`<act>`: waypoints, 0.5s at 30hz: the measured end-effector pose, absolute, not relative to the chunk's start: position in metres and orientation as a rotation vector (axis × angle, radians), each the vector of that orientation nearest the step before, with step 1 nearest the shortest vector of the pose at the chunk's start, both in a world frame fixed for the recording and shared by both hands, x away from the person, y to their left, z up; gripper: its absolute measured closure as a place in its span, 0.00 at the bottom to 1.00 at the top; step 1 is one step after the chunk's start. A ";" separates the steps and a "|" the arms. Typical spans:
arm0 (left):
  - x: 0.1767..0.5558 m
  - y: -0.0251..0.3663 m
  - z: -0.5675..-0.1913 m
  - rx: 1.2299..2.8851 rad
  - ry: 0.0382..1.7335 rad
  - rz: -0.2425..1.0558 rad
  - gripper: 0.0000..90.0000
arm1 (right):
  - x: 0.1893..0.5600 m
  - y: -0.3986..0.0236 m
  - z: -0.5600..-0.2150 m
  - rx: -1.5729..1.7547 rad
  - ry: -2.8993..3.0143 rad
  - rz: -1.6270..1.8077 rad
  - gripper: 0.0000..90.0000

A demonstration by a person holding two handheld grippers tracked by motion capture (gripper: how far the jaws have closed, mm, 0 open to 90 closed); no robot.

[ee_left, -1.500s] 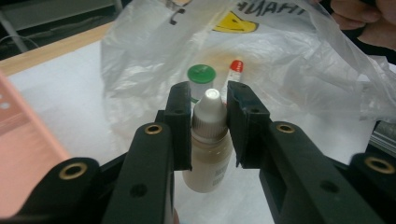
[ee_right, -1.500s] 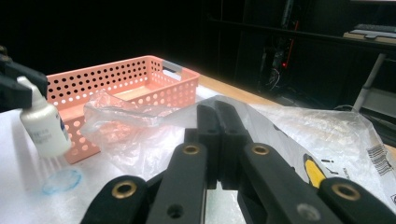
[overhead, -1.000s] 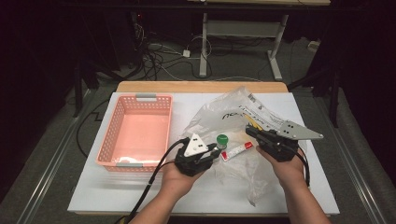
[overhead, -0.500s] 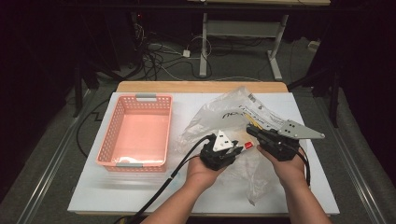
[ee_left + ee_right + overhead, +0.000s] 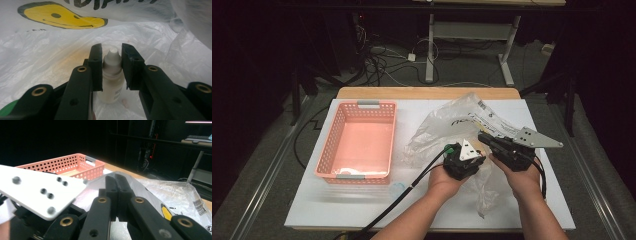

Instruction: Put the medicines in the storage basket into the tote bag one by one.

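Right gripper point(image 5: 116, 180) clamped shut on the plastic bag's point(image 5: 447, 125) edge, lifting the mouth open. Left gripper point(image 5: 112, 53) pushed inside, jaws closed on a small white dropper bottle point(image 5: 111, 77), likely for pulling out toward the pink basket point(image 5: 359, 142)

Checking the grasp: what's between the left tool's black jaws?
A small white dropper bottle stands upright between them, over the crinkled clear plastic bag, in the left gripper view.

Yellow smiley sign point(image 5: 62, 18) and barcode point(image 5: 200, 207) on plastic bag point(image 5: 50, 62)
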State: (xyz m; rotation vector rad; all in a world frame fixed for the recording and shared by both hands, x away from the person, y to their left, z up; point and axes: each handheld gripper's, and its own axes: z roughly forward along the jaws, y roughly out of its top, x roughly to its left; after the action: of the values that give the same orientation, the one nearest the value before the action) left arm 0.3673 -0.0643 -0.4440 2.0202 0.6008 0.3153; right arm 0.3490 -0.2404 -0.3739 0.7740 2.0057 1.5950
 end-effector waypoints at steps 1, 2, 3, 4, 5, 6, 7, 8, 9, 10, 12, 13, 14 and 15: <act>0.369 -0.066 -0.445 2.021 0.599 0.314 0.78 | 0.349 -0.240 -0.374 0.778 2.005 1.596 1.00; 0.370 -0.067 -0.447 2.021 0.600 0.317 0.78 | 0.349 -0.241 -0.374 0.776 2.006 1.595 1.00; 0.370 -0.068 -0.448 2.024 0.605 0.317 0.78 | 0.350 -0.241 -0.375 0.775 2.007 1.593 1.00; 0.371 -0.068 -0.450 2.028 0.608 0.317 0.78 | 0.350 -0.241 -0.375 0.776 2.006 1.592 1.00; 0.371 -0.069 -0.451 2.026 0.608 0.312 0.78 | 0.350 -0.242 -0.375 0.780 2.005 1.594 1.00; 0.371 -0.069 -0.451 2.025 0.609 0.311 0.78 | 0.350 -0.242 -0.375 0.776 2.003 1.594 1.00; 0.372 -0.069 -0.451 2.024 0.614 0.306 0.77 | 0.349 -0.242 -0.374 0.776 2.001 1.596 1.00; 0.372 -0.068 -0.451 2.025 0.621 0.301 0.77 | 0.349 -0.242 -0.374 0.772 2.003 1.593 1.00; 0.373 -0.068 -0.451 2.024 0.631 0.295 0.75 | 0.349 -0.242 -0.375 0.770 2.004 1.594 1.00; 0.373 -0.068 -0.451 2.026 0.640 0.287 0.69 | 0.349 -0.241 -0.375 0.777 2.006 1.592 1.00; 0.373 -0.066 -0.450 2.041 0.639 0.273 0.64 | 0.348 -0.241 -0.375 0.773 2.011 1.591 1.00; 0.372 -0.065 -0.450 2.048 0.638 0.270 0.61 | 0.348 -0.240 -0.375 0.773 2.010 1.592 1.00; 0.371 -0.064 -0.449 2.052 0.637 0.269 0.58 | 0.348 -0.240 -0.375 0.772 2.010 1.590 1.00; 0.369 -0.062 -0.447 2.052 0.633 0.269 0.56 | 0.348 -0.240 -0.375 0.775 2.012 1.589 1.00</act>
State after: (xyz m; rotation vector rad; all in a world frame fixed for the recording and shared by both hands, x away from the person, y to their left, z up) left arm 0.3692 -0.0619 -0.4472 2.0520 0.6329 0.2690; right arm 0.3481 -0.2403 -0.3753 0.7747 2.0124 1.5885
